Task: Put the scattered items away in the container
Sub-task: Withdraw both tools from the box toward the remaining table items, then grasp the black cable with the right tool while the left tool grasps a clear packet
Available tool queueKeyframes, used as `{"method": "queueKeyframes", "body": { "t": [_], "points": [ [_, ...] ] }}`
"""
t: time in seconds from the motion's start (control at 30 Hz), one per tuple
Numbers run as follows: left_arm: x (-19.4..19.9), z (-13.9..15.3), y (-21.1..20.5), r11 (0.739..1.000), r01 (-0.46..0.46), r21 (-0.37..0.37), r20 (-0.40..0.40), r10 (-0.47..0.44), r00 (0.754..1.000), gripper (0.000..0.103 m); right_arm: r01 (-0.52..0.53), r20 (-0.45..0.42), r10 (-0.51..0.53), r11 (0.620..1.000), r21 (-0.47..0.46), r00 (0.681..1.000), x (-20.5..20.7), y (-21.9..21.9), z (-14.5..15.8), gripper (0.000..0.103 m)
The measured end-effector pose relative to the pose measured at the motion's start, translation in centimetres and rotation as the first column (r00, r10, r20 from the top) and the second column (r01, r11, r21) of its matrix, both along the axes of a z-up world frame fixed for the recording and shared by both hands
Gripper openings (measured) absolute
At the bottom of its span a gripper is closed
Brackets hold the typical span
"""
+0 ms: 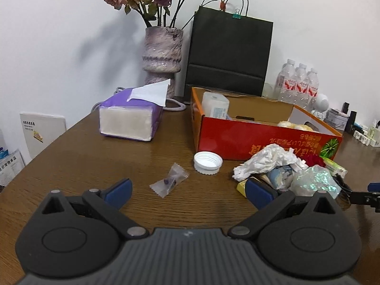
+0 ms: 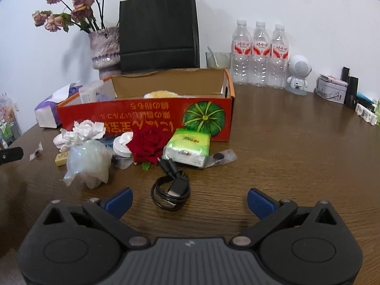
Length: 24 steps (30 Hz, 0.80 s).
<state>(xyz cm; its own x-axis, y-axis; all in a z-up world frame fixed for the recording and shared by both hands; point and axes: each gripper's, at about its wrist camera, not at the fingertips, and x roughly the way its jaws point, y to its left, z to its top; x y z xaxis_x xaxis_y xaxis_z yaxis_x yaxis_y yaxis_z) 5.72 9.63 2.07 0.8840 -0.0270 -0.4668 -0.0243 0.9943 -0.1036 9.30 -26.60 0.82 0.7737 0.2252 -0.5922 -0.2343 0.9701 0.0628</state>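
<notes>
A red cardboard box (image 1: 249, 140) (image 2: 147, 116) stands open on the wooden table, with a white tub and a yellow item inside. In front of it lie a white cap (image 1: 208, 162), a small clear wrapper (image 1: 169, 181), crumpled white paper (image 1: 263, 163) (image 2: 83, 131), a shiny plastic bag (image 2: 86, 163), a red rose (image 2: 148, 144), a green tissue pack (image 2: 188, 148) and a coiled black cable (image 2: 171, 191). My left gripper (image 1: 188, 191) is open just behind the wrapper. My right gripper (image 2: 188, 200) is open with the cable between its fingers, untouched.
A purple tissue pack (image 1: 129, 118), a vase of dried roses (image 1: 162, 57) and a black paper bag (image 1: 229, 54) stand behind the box. Three water bottles (image 2: 260, 54), a white speaker figure (image 2: 298, 76) and small tins sit at the back right. The table's left edge (image 1: 47, 142) is near.
</notes>
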Motion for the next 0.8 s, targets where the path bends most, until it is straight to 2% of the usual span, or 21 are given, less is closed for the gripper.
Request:
{"method": "queueKeyframes", "body": {
  "t": [0.33, 0.47, 0.6, 0.67, 0.7, 0.8],
  "points": [
    [4.1, -1.1, 1.0, 0.998, 0.034, 0.057, -0.123, -0.027, 0.992, 0.103, 0.008, -0.028, -0.008, 1.0, -0.009, 1.0, 0.7, 1.1, -0.6, 0.103],
    [5.8, -1.8, 1.6, 0.999, 0.023, 0.026, -0.188, -0.017, 0.982, 0.103, 0.015, -0.045, -0.015, 1.0, 0.002, 0.999, 1.3, 1.4, -0.9, 0.103],
    [6.5, -1.8, 1.7, 0.999, 0.036, 0.035, -0.193, -0.029, 0.981, 0.103, 0.025, -0.046, -0.026, 1.0, -0.005, 0.999, 1.8, 1.8, -1.0, 0.102],
    [6.4, -1.8, 1.6, 0.998, 0.039, 0.042, -0.191, -0.031, 0.981, 0.098, 0.024, -0.047, -0.026, 0.999, -0.028, 0.999, 2.0, 2.1, -1.0, 0.1],
    [6.4, -1.8, 1.6, 0.998, 0.04, 0.047, -0.186, -0.03, 0.982, 0.091, 0.022, -0.046, -0.024, 0.999, -0.041, 0.999, 2.1, 2.3, -1.0, 0.099],
    [6.3, -1.6, 1.4, 0.997, 0.032, 0.07, -0.18, -0.019, 0.983, 0.079, 0.014, -0.034, -0.016, 0.999, -0.048, 0.999, 2.2, 2.5, -0.9, 0.088]
  ]
}}
